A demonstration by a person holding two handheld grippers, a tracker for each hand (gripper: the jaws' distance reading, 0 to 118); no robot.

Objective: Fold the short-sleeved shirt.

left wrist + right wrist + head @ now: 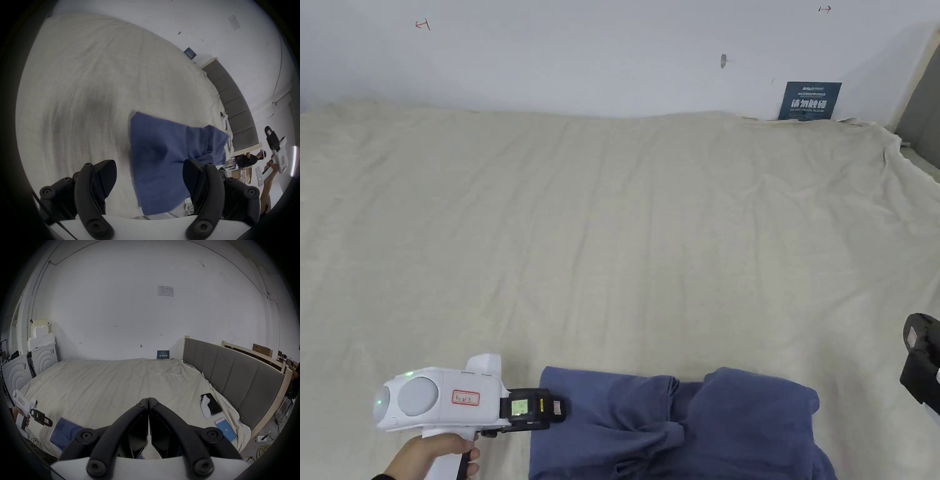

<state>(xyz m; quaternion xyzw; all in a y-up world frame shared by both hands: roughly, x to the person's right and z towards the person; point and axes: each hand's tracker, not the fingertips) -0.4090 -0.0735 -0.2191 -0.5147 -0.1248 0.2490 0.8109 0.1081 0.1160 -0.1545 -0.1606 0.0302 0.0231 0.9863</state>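
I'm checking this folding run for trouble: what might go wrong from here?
The crumpled dark blue shirt lies bunched at the near edge of the beige sheet, so a pull may drag it off. The left gripper is open beside it and may pinch several layers. Two phones lie near the right gripper.

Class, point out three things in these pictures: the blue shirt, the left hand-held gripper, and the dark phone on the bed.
blue shirt (650, 425), head view, left folded part.
left hand-held gripper (149, 177), left gripper view, midway between its tips.
dark phone (212, 404), right gripper view, screen middle.
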